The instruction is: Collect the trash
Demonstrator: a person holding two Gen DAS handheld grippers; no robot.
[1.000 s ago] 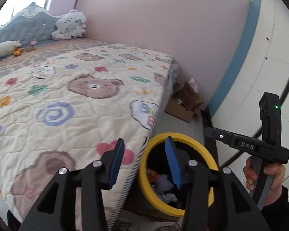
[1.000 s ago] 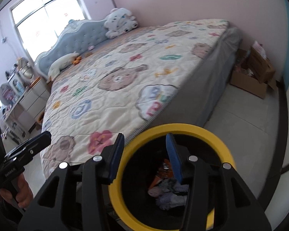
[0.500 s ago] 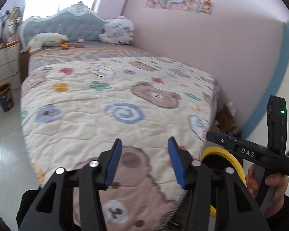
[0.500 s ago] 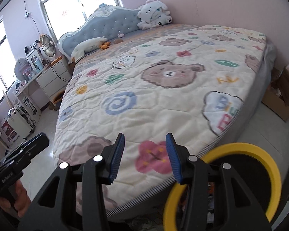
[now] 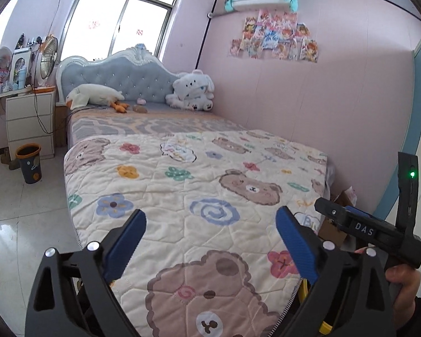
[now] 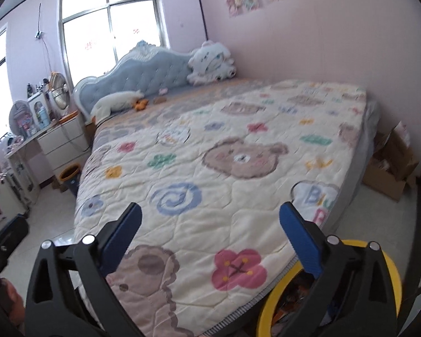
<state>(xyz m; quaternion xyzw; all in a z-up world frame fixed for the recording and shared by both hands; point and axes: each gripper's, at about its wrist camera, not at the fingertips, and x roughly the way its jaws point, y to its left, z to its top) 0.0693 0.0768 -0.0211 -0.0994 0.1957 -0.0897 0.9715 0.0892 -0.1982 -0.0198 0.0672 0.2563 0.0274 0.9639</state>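
White letters reading "DAS" are showing on the black body of the right gripper (image 5: 332,212), which is poking in from the right of the left wrist view with a green light glowing on its upright handle and a hand (image 5: 404,280) wrapping it below. On the quilt (image 5: 199,196), a cloud patch is showing the coloured letters "B" and "R", the rest being cut off by the mattress edge. The quilt is looking soft and stitched, printed with bears, flowers and a blue swirl. The left gripper (image 5: 210,241) is opening, its 2 ribbed blue pads spread wide with nothing between them; the right gripper's jaws are opening too, equally empty. The yellow-rimmed bin (image 6: 384,248) is standing on the floor at the bed's corner, half hidden behind the right finger, with crumpled trash (image 6: 292,297) lying dimly inside, too dark to identify. The posters (image 5: 272,38) on the pink wall are too small to read.
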